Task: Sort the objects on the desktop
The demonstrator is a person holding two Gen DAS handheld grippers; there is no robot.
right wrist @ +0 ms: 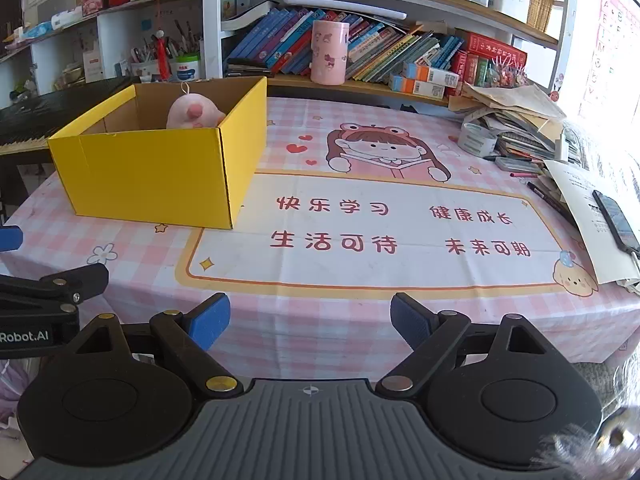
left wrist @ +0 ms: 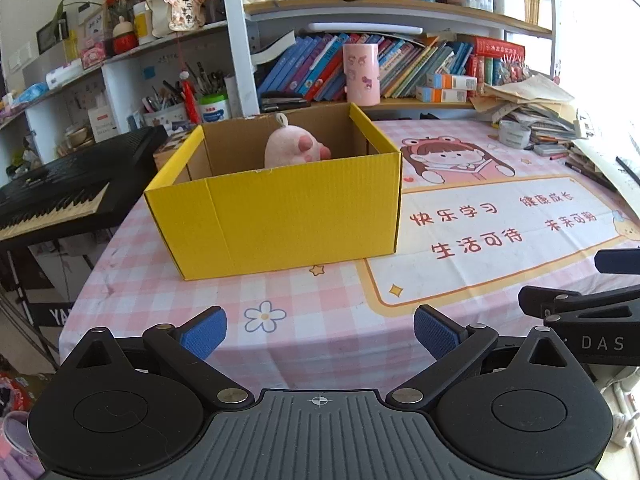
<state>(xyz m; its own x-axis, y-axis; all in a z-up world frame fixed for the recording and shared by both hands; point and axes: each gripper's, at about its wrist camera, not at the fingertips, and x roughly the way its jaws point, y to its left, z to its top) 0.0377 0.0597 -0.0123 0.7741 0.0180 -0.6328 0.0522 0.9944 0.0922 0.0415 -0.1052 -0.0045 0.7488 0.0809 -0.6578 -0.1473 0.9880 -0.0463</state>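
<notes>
Lower half of the pink plush toy (left wrist: 294, 146) hidden behind the front wall of the yellow box (left wrist: 280, 216), with the box floor out of sight in both views. Keyboard (left wrist: 60, 196) cut off by the left edge, phone (right wrist: 616, 220) clipped at the right edge. Lower right corner of the right wrist view blurred beyond reading; book spines (right wrist: 380, 52) too small to read.

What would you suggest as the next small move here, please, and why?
Probably reach the right gripper toward the tape roll by the paper pile: both grippers are open and empty, the pink plush already sits in the yellow box, and the roll looks like the nearest loose item.
</notes>
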